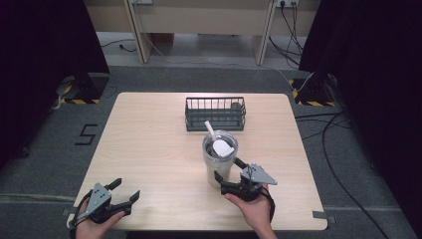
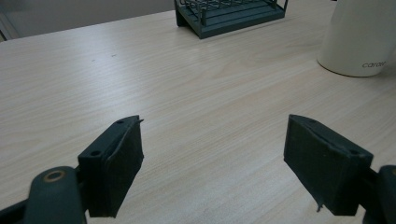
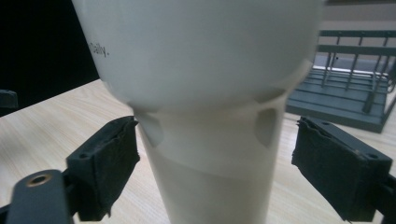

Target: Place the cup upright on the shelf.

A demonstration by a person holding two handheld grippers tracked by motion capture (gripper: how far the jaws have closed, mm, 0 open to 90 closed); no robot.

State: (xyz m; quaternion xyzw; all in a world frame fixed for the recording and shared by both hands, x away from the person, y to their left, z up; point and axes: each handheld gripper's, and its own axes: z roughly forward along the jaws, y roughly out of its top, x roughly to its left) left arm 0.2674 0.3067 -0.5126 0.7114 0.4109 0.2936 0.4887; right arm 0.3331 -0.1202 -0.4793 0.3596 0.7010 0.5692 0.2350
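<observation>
My right claw is down by the bottom of the big white cup. The cup stands up straight on the table. In the right gripper view, the cup's thin lower part sits right between my two black jaws. My left pad is just beside the cup, so close I cannot tell if it touches. My other pad is a little way off, with a gap next to it. So this claw is spread around the cup and not pinching it.

The cup has a lid with a white straw poking up past my claw.

Behind the cup, farther from my right claw, is a dark wire basket.

My left claw is off to the side, well apart from the cup, near the table's front edge. Its jaws are spread wide, with bare table between them. From there the cup is ahead of my left claw and to its right.
</observation>
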